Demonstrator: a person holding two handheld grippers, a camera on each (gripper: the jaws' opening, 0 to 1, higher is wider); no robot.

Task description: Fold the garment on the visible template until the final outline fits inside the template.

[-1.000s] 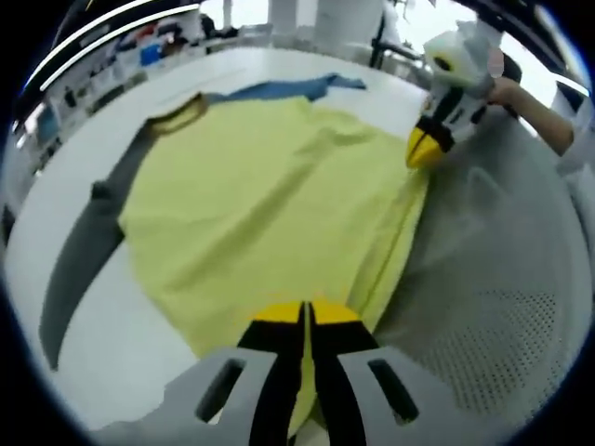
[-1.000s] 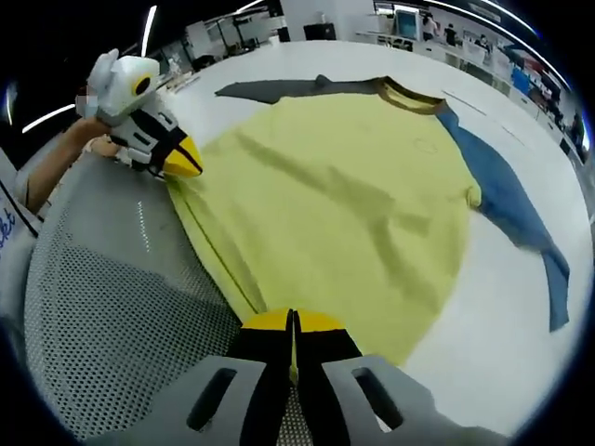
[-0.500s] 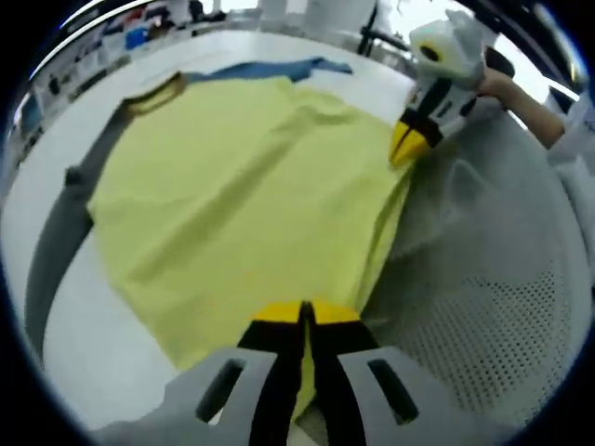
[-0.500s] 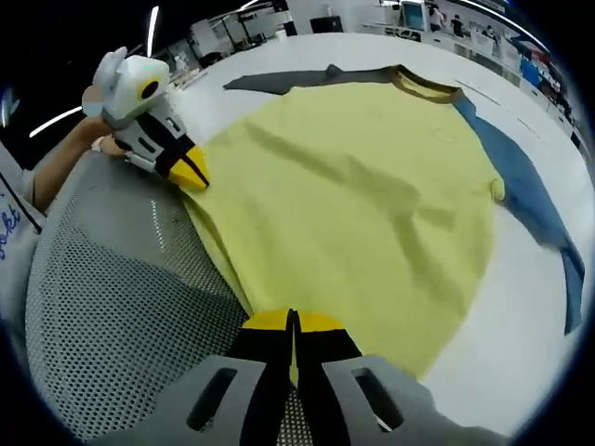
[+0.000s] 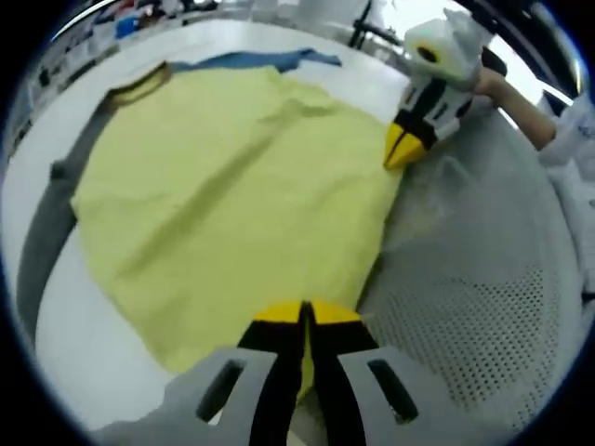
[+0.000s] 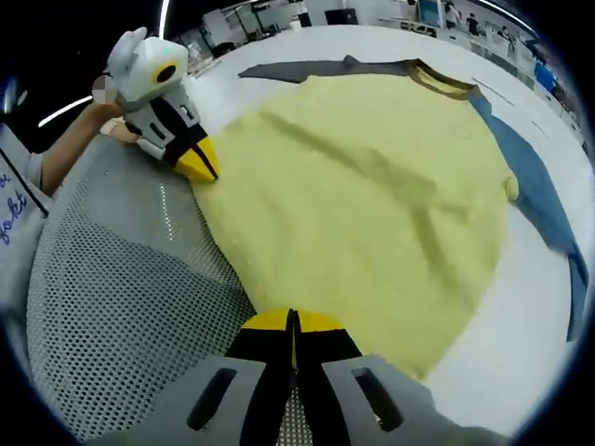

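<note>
The garment lies on a white table, with a yellow body [image 5: 232, 186] [image 6: 363, 204], a grey sleeve [image 5: 37, 242] [image 6: 307, 70], a blue sleeve [image 5: 251, 60] [image 6: 544, 200] and a dark gold collar [image 5: 139, 85] [image 6: 442, 82]. A grey mesh layer [image 5: 474, 297] [image 6: 121, 307] spreads from the yellow edge towards me. My left gripper [image 5: 305, 321] [image 6: 195, 163] is shut on the yellow edge. Further along that edge, my right gripper [image 6: 293, 325] [image 5: 409, 149] is also shut on the yellow fabric. A hand holds each gripper.
The white table [image 6: 539, 344] [image 5: 84, 334] extends around the garment. Shelves and equipment stand far behind it. A person's sleeve [image 5: 576, 130] shows at the edge.
Both grippers have pushed the yellow edge forward towards the collar. The narrow doubled strip along the mesh has flattened out, and more mesh lies behind the edge.
</note>
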